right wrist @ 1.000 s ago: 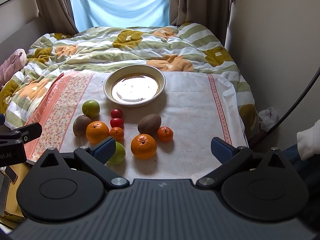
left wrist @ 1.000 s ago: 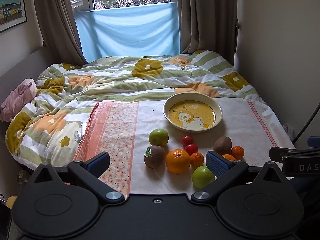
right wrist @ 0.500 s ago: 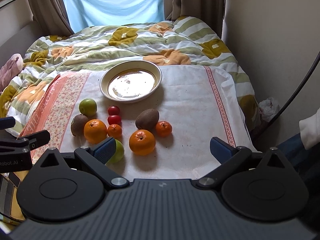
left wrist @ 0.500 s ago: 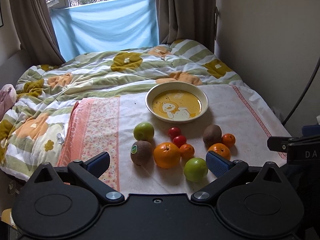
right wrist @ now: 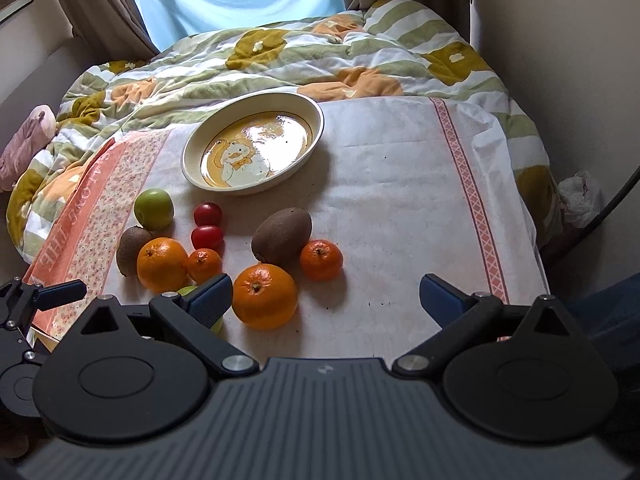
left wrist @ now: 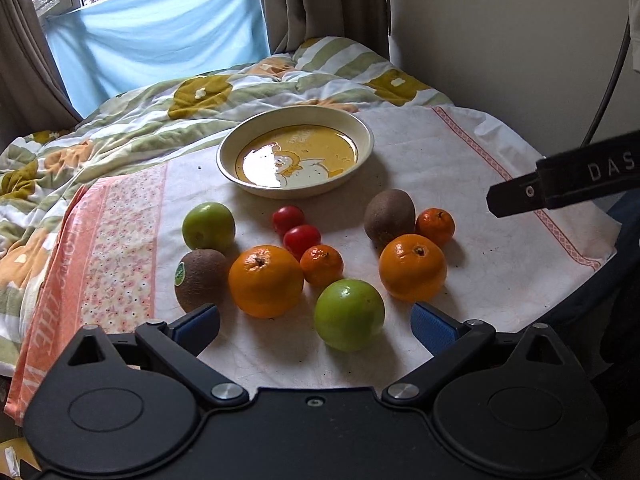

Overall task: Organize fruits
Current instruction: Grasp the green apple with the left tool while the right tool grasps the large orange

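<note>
Fruits lie on a white cloth (left wrist: 460,184) in front of an empty bear-pattern bowl (left wrist: 295,152) (right wrist: 253,148). In the left wrist view: two green apples (left wrist: 349,314) (left wrist: 208,226), two large oranges (left wrist: 266,280) (left wrist: 412,266), two small mandarins (left wrist: 321,265) (left wrist: 435,222), two kiwis (left wrist: 200,278) (left wrist: 389,213) and two red tomatoes (left wrist: 302,239) (left wrist: 288,218). My left gripper (left wrist: 316,322) is open and empty, with the near green apple between its fingers. My right gripper (right wrist: 326,290) is open and empty, just behind a large orange (right wrist: 265,295).
The cloth lies on a bed with a green, white and orange quilt (left wrist: 160,108). A wall (left wrist: 500,40) runs along the right. Curtains and a blue sheet (left wrist: 160,36) hang at the back. A pink item (right wrist: 24,140) lies at the left.
Both grippers have moved forward and down toward the fruits, which now look larger. The left view has swung right. Both stay open and empty.
</note>
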Motion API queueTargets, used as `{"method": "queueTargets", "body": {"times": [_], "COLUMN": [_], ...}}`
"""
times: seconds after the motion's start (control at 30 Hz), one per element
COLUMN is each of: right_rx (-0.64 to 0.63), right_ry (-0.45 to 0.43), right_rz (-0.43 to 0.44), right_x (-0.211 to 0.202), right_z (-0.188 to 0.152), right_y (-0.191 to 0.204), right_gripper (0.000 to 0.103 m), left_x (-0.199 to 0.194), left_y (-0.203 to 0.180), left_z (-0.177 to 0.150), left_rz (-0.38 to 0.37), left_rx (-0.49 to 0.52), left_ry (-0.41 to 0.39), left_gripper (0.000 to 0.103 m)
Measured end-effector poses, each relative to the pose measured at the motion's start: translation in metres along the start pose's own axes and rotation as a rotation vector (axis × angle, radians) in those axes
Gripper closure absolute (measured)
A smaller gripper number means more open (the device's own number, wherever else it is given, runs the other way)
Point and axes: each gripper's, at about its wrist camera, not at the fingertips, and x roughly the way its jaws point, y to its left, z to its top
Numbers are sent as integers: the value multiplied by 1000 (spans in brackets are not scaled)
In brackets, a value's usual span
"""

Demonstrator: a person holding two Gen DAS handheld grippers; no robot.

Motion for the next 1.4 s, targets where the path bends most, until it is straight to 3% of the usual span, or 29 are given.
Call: {"method": "queueTargets", "body": {"times": [0.3,0.5,0.73,0.8,1.07,1.3,1.4], "right_rx": [-56,-65,-105,-107,-131,-160,-170], "right_ry": [68,102,128,134,155,172,175], "right_rz": [98,154,187,196,217,224,215], "right_x": [47,70,87,91,102,108,110], "right_z": [-2,-7,-9,-8,-8,-9,-9], "right_y": [0,5,16,17,23,30,34], "right_gripper": [0,0,0,2,9,26,27], "left_x": [47,61,68,72,74,71,68], "left_y": [-18,-21,-26,-27,-24,-22,-21], "left_z": [-8,-8,-6,-5,-5,-6,-8], "left_rz": [4,15,30,29,10,2,1], "left_rx": [-12,-8,22,32,38,35,34], "left_ry": [85,94,84,89,84,90,91], "left_gripper": [14,31,35,44,45,45,45]}}
